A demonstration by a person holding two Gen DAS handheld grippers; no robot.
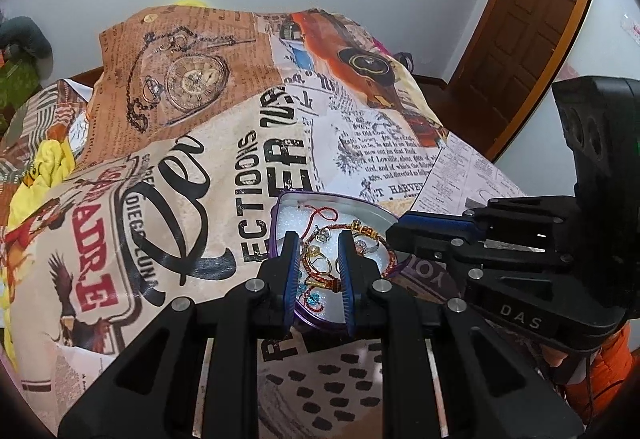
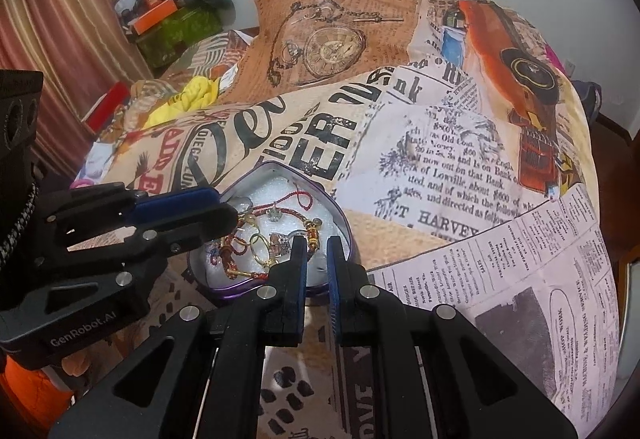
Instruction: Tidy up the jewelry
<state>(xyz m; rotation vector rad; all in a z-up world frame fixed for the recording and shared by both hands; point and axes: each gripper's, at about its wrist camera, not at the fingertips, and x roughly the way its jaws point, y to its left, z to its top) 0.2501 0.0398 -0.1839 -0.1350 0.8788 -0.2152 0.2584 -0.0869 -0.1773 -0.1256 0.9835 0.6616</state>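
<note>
A purple heart-shaped tin [image 1: 362,205] [image 2: 345,218] with white foam lining sits on the printed bedspread. Inside lie a red-and-gold bracelet [image 1: 320,275] [image 2: 240,239], gold rings [image 1: 320,261] [image 2: 260,245], a red string [image 1: 325,213] [image 2: 298,197] and blue-stone earrings [image 1: 314,297]. My left gripper [image 1: 318,245] hovers over the tin's near side, jaws partly open around the jewelry, holding nothing. My right gripper [image 2: 318,243] is over the tin's right part, jaws narrowly open and empty. Each gripper shows in the other's view [image 1: 440,235] [image 2: 192,211].
The bedspread [image 1: 240,167] [image 2: 440,159] with newspaper print bulges up behind the tin. A yellow cloth [image 2: 192,95] and boxes [image 2: 156,15] lie far left by a curtain. A wooden door [image 1: 528,23] stands at the right.
</note>
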